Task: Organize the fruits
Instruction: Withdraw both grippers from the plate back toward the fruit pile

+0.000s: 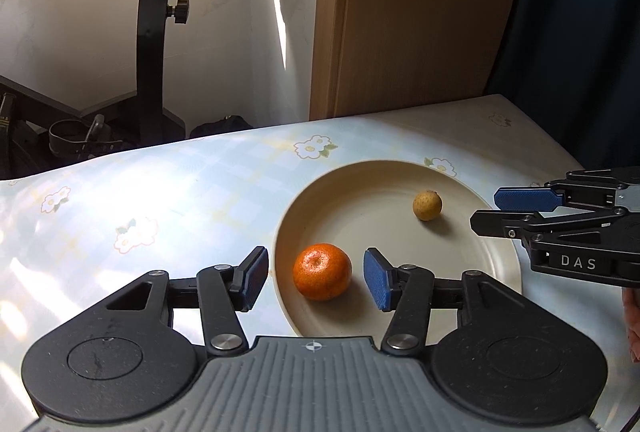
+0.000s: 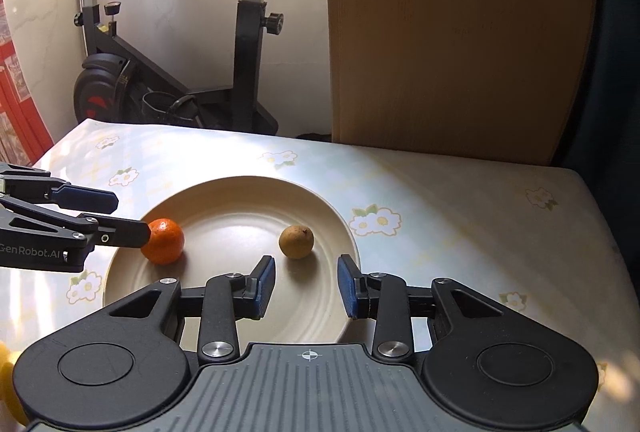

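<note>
An orange tangerine (image 1: 322, 271) (image 2: 163, 241) lies on the left part of a cream plate (image 1: 472, 272) (image 2: 240, 192). A small yellow-brown fruit (image 1: 427, 205) (image 2: 296, 241) rests further right on the same plate. My left gripper (image 1: 316, 279) (image 2: 120, 214) is open, its blue pads on either side of the tangerine with gaps, not touching it. My right gripper (image 2: 306, 286) (image 1: 486, 210) is open just behind the small fruit, with nothing between its pads.
The plate sits on a table with a pale floral cloth (image 1: 160, 200) (image 2: 460, 200). A wooden board (image 1: 412, 12) (image 2: 452, 32) stands upright at the far edge. An exercise bike (image 2: 168, 72) (image 1: 156, 52) stands beyond the table. Something yellow (image 2: 8, 384) shows at the lower left edge.
</note>
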Demonstrator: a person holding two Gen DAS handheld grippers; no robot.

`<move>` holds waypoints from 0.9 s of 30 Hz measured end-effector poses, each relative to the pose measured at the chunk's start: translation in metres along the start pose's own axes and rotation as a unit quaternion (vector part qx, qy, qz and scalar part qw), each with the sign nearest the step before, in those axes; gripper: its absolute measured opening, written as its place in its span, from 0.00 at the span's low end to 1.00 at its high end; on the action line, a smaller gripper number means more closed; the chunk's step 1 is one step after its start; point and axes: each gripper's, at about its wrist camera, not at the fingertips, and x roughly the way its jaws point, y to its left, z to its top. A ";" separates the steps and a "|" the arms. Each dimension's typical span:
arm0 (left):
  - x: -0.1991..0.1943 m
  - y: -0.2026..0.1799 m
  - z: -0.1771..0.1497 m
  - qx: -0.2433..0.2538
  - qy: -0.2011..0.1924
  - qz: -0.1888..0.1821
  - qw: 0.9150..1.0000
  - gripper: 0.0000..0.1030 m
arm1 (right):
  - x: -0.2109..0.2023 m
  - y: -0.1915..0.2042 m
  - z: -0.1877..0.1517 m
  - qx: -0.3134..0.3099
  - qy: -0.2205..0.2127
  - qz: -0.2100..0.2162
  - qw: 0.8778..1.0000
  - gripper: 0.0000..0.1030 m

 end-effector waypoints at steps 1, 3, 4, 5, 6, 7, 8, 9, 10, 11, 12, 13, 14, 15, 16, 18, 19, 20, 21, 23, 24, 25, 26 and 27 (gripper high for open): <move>-0.004 0.000 -0.001 0.000 -0.003 0.001 1.000 0.54 | -0.005 -0.001 -0.002 0.002 -0.002 -0.002 1.000 0.31; -0.012 0.001 -0.002 0.001 -0.007 0.004 1.000 0.55 | -0.011 -0.003 -0.004 0.006 -0.006 -0.005 1.000 0.31; -0.017 0.002 -0.003 0.000 -0.009 0.007 1.000 0.55 | -0.015 -0.004 -0.006 0.009 -0.008 -0.005 1.000 0.31; -0.021 0.003 -0.004 -0.001 -0.011 0.008 1.000 0.56 | -0.019 -0.004 -0.007 0.011 -0.009 -0.005 1.000 0.31; -0.025 0.005 -0.005 -0.002 -0.014 0.010 1.000 0.56 | -0.021 -0.005 -0.008 0.012 -0.010 -0.005 1.000 0.31; -0.030 0.007 -0.006 -0.003 -0.015 0.012 1.000 0.57 | -0.025 -0.005 -0.010 0.015 -0.011 -0.004 1.000 0.31; -0.034 0.008 -0.006 -0.005 -0.016 0.014 1.000 0.57 | -0.029 -0.005 -0.012 0.017 -0.013 -0.002 1.000 0.31; -0.038 0.011 -0.007 -0.009 -0.016 0.017 1.000 0.57 | -0.032 -0.005 -0.015 0.019 -0.014 0.000 1.000 0.31; -0.042 0.013 -0.008 -0.012 -0.016 0.019 1.000 0.57 | -0.035 -0.005 -0.017 0.022 -0.014 0.003 1.000 0.31; -0.047 0.015 -0.010 -0.014 -0.017 0.019 1.000 0.57 | -0.039 -0.005 -0.020 0.026 -0.015 0.005 1.000 0.31; -0.052 0.018 -0.011 -0.016 -0.017 0.019 1.000 0.57 | -0.042 -0.004 -0.024 0.028 -0.014 0.007 0.999 0.31; -0.055 0.021 -0.011 -0.016 -0.018 0.020 0.999 0.57 | -0.045 -0.004 -0.026 0.029 -0.014 0.008 0.999 0.31; -0.058 0.023 -0.012 -0.017 -0.019 0.022 0.999 0.57 | -0.048 -0.003 -0.030 0.030 -0.014 0.010 0.999 0.31; -0.063 0.025 -0.014 -0.017 -0.021 0.024 0.999 0.57 | -0.051 -0.003 -0.033 0.031 -0.013 0.012 0.999 0.31; -0.068 0.027 -0.017 -0.017 -0.022 0.026 0.999 0.57 | -0.053 -0.002 -0.036 0.033 -0.013 0.014 0.999 0.31; -0.077 0.033 -0.022 -0.018 -0.023 0.028 0.999 0.57 | -0.057 0.000 -0.041 0.035 -0.012 0.019 0.999 0.31; -0.081 0.036 -0.024 -0.018 -0.023 0.029 0.999 0.57 | -0.059 0.001 -0.045 0.036 -0.012 0.020 0.999 0.31; -0.085 0.039 -0.027 -0.018 -0.022 0.030 0.999 0.58 | -0.061 0.002 -0.048 0.039 -0.013 0.020 0.999 0.31; -0.088 0.042 -0.029 -0.017 -0.020 0.032 0.999 0.58 | -0.063 0.004 -0.051 0.042 -0.013 0.018 0.999 0.31; -0.093 0.048 -0.033 -0.013 -0.015 0.037 0.999 0.58 | -0.066 0.005 -0.057 0.049 -0.014 0.020 0.999 0.31; -0.095 0.051 -0.034 -0.011 -0.014 0.040 0.999 0.58 | -0.067 0.007 -0.059 0.052 -0.014 0.022 0.998 0.31; -0.100 0.055 -0.036 -0.010 -0.014 0.043 0.999 0.58 | -0.069 0.008 -0.061 0.054 -0.015 0.024 0.998 0.31; -0.105 0.059 -0.039 -0.009 -0.016 0.046 0.999 0.58 | -0.070 0.009 -0.063 0.057 -0.016 0.027 0.998 0.31; -0.109 0.061 -0.040 -0.009 -0.017 0.049 0.999 0.58 | -0.071 0.010 -0.065 0.061 -0.017 0.031 0.998 0.31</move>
